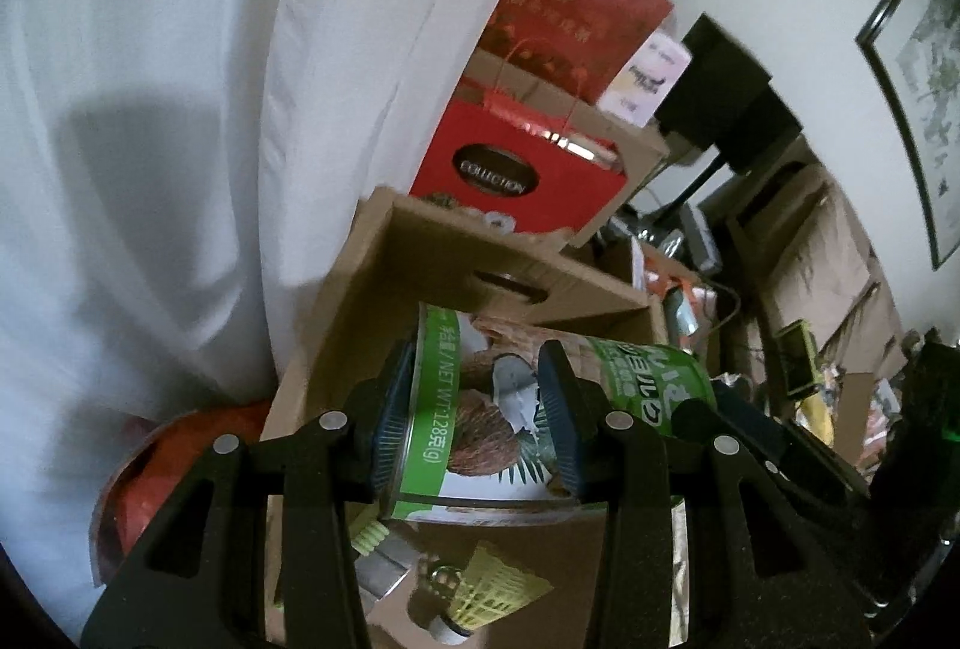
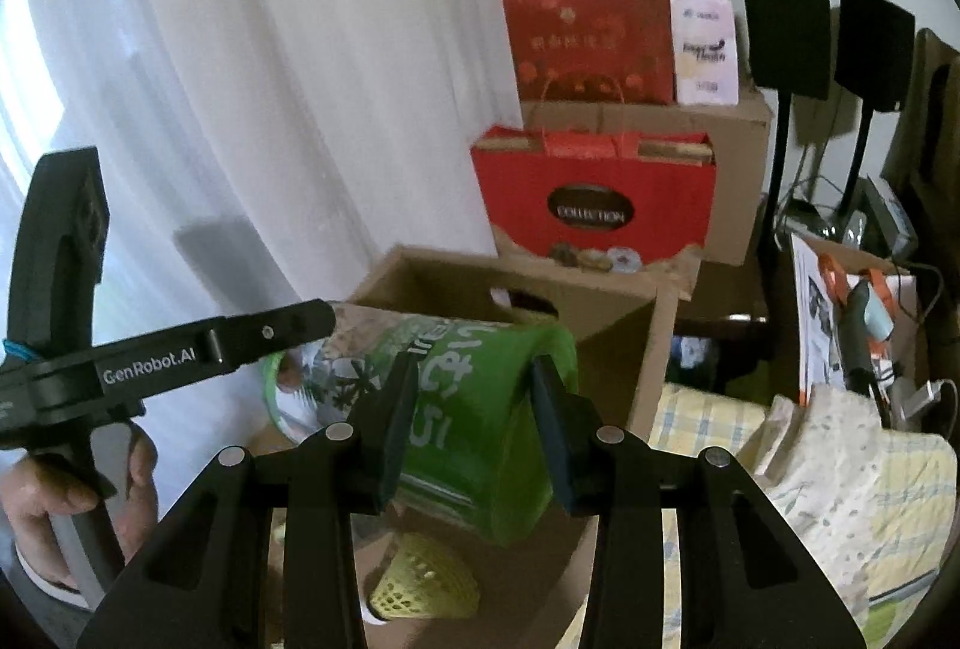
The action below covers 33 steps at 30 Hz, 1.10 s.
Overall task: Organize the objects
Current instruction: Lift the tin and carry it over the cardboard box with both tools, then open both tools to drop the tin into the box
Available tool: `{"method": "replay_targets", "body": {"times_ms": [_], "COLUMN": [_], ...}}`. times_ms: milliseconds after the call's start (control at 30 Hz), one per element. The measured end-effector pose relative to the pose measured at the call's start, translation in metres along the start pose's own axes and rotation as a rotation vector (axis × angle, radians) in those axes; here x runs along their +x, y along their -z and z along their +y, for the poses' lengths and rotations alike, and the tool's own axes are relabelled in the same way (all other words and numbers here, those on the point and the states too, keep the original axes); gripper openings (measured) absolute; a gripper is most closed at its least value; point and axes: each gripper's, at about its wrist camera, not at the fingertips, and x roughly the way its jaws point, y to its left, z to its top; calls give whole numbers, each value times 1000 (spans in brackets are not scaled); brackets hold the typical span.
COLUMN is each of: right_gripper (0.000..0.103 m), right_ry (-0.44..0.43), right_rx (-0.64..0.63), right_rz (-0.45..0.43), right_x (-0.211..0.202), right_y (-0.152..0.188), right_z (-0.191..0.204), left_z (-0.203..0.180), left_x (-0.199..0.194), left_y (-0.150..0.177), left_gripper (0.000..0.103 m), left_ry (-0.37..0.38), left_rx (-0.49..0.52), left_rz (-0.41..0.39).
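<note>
A green-and-white snack package (image 1: pixel 480 409) with a coconut picture hangs sideways over an open cardboard box (image 1: pixel 480 241). My left gripper (image 1: pixel 480 391) is shut on its white, printed end. The right gripper (image 2: pixel 471 409) is shut on the package's green end (image 2: pixel 474 445). In the right wrist view a finger (image 2: pixel 288 325) of the left gripper reaches in from the left onto the package's far end. The same box (image 2: pixel 540 283) shows below, with a yellow shuttlecock (image 2: pixel 420 583) on its floor. The left wrist view shows a shuttlecock (image 1: pixel 498 589) too.
A white curtain (image 2: pixel 270 79) hangs left of the box. Behind it stand red gift bags (image 2: pixel 594 193) and stacked cartons (image 2: pixel 738 145). Folded cloths (image 2: pixel 840 469) lie at the right, with black stands (image 2: pixel 780 19) behind. A hand (image 2: pixel 60 499) holds the left gripper's handle.
</note>
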Motion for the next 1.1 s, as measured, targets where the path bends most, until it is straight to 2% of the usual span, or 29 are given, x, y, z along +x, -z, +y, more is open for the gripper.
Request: {"method": "replay_targets", "body": {"times_ms": [333, 467, 533, 567, 633, 767, 933, 1100], "right_gripper": [41, 44, 51, 51, 53, 54, 56, 74], "right_ry": [69, 65, 52, 50, 41, 25, 51, 109], "right_rx": [7, 6, 2, 0, 6, 17, -25, -62], "right_rz": [98, 92, 81, 72, 56, 31, 11, 32], "right_x": [30, 27, 21, 16, 7, -15, -50, -78], "right_y": [20, 21, 20, 20, 18, 17, 30, 49], "right_z": [-18, -21, -20, -19, -19, -21, -25, -38], "left_z": [-4, -5, -4, -4, -6, -15, -35, -60], "left_x": [37, 38, 35, 33, 27, 12, -12, -36], "left_y": [15, 17, 16, 15, 15, 17, 32, 54], "left_gripper": [39, 46, 61, 69, 75, 76, 78, 88], "left_ry": [-31, -13, 2, 1, 3, -1, -10, 32], "left_rx": [40, 28, 14, 6, 2, 31, 97, 161], "left_rz": [95, 106, 110, 105, 82, 56, 20, -11]}}
